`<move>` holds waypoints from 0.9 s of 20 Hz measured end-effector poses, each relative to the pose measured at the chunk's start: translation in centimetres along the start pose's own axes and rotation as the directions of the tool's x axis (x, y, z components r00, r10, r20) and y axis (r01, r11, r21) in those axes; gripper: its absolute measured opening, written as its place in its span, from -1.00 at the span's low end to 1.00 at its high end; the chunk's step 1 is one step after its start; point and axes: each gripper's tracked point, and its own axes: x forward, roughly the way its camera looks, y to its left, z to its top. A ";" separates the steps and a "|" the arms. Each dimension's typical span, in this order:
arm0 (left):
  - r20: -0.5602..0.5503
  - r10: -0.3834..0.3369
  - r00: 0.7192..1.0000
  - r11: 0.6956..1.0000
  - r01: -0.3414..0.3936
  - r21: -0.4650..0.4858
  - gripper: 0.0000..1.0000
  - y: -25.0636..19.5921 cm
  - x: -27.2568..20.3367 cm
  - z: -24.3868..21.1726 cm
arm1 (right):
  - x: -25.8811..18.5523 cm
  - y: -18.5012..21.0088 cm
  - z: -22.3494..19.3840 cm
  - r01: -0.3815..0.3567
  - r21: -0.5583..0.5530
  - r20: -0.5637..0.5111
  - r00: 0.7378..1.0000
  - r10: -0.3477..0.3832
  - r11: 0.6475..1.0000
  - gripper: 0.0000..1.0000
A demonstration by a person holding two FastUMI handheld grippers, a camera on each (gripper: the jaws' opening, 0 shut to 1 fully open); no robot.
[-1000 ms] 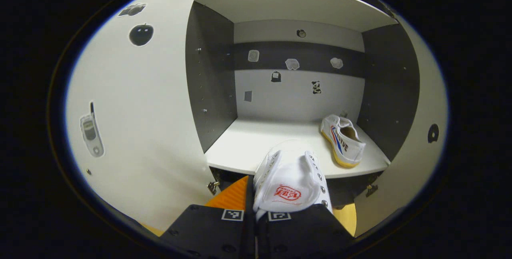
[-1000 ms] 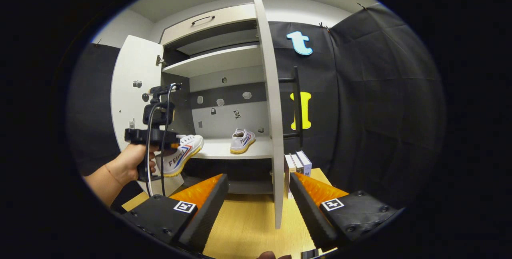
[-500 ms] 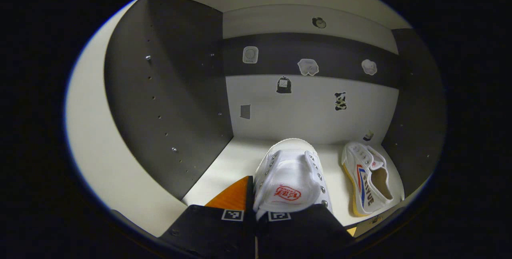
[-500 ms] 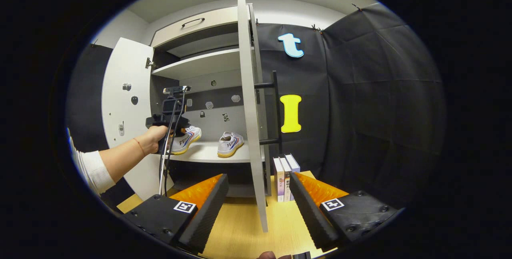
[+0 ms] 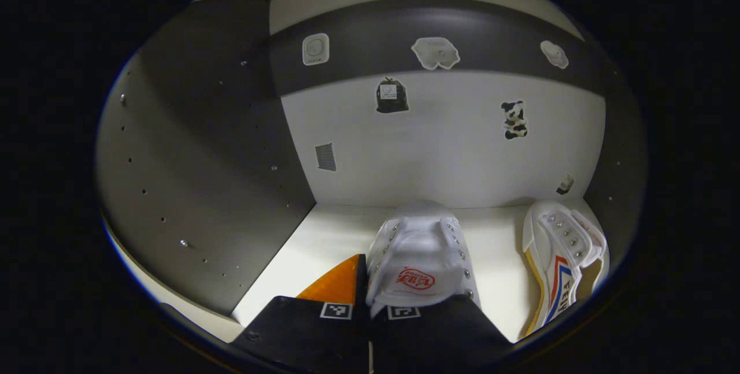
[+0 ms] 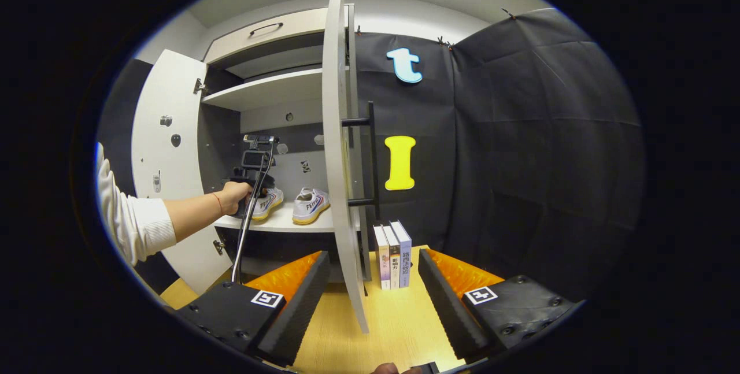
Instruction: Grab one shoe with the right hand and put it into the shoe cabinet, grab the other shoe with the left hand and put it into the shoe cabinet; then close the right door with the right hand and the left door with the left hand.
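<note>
My left tongs (image 5: 370,304) are clamped on a white shoe (image 5: 419,264) inside the shoe cabinet (image 6: 272,88), over its shelf (image 5: 324,241). The other shoe (image 5: 563,267) sits just to its right. My right tongs (image 6: 373,299) hang open over the counter (image 6: 399,322), straddling the right door (image 6: 338,148).

Two shoes (image 5: 419,264) (image 5: 563,267), three books (image 6: 393,255), two open cabinet doors (image 6: 338,148) (image 6: 165,171).
</note>
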 end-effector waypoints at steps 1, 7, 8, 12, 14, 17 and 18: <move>-0.004 0.001 1.000 1.000 -0.001 -0.003 -0.84 -0.1 0.5 0.0 | 0.0 -0.3 0.0 0.010 0.000 -0.001 1.000 -0.010 1.000 0.95; -0.030 0.028 0.999 1.000 -0.028 0.003 -0.82 0.3 1.7 -0.8 | 0.2 -1.2 -0.7 0.034 0.011 -0.021 0.999 -0.033 0.999 0.95; -0.031 0.018 0.999 1.000 -0.018 -0.003 -0.78 0.2 1.8 -0.8 | 0.3 -1.3 -0.7 0.031 0.015 -0.024 0.999 -0.031 0.999 0.95; -0.049 -0.001 0.999 0.999 0.002 0.034 -0.61 0.4 0.9 -1.3 | 0.4 -1.4 -1.0 0.018 0.029 -0.026 1.000 -0.017 0.999 0.96; -0.013 -0.005 1.000 0.999 0.005 0.036 -0.41 0.6 0.0 -1.0 | 0.3 -1.4 -1.0 0.009 0.036 -0.025 1.000 -0.008 0.999 0.96; 0.035 -0.021 0.999 1.000 0.020 0.023 -0.03 0.5 -2.0 -0.7 | 0.0 -1.4 -0.9 -0.006 0.041 -0.020 1.000 0.007 0.999 0.95; 0.056 -0.031 0.998 0.999 0.029 0.031 0.11 0.5 -2.8 -0.4 | -0.2 -1.5 -0.9 -0.009 0.039 -0.019 1.000 0.010 0.999 0.95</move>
